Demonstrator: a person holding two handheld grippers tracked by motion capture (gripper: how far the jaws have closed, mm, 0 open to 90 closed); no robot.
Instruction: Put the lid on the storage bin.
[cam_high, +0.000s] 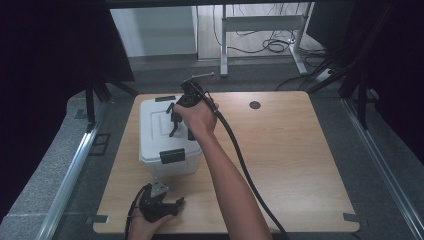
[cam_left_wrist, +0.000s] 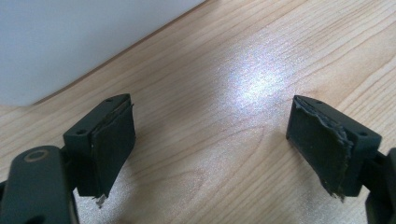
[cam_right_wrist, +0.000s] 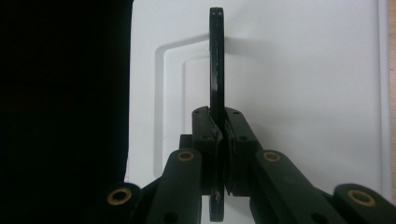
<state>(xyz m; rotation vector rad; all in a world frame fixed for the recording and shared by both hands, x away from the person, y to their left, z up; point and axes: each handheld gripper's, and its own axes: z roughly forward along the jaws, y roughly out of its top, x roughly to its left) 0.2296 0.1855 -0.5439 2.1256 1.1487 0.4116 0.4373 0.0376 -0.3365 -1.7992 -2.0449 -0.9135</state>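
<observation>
The right gripper (cam_right_wrist: 219, 140) pinches a thin black handle (cam_right_wrist: 215, 60) — upright, edge-on — above the white lid (cam_right_wrist: 303, 93).

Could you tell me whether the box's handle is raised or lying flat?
Raised: the right gripper pinches the black handle, standing edge-on above the white lid.

No readable text, label, brand, number or sign shows on anything here.

grey floor (cam_high: 50, 165), dark curtains (cam_high: 55, 45), metal desk legs (cam_high: 224, 45) behind.
</observation>
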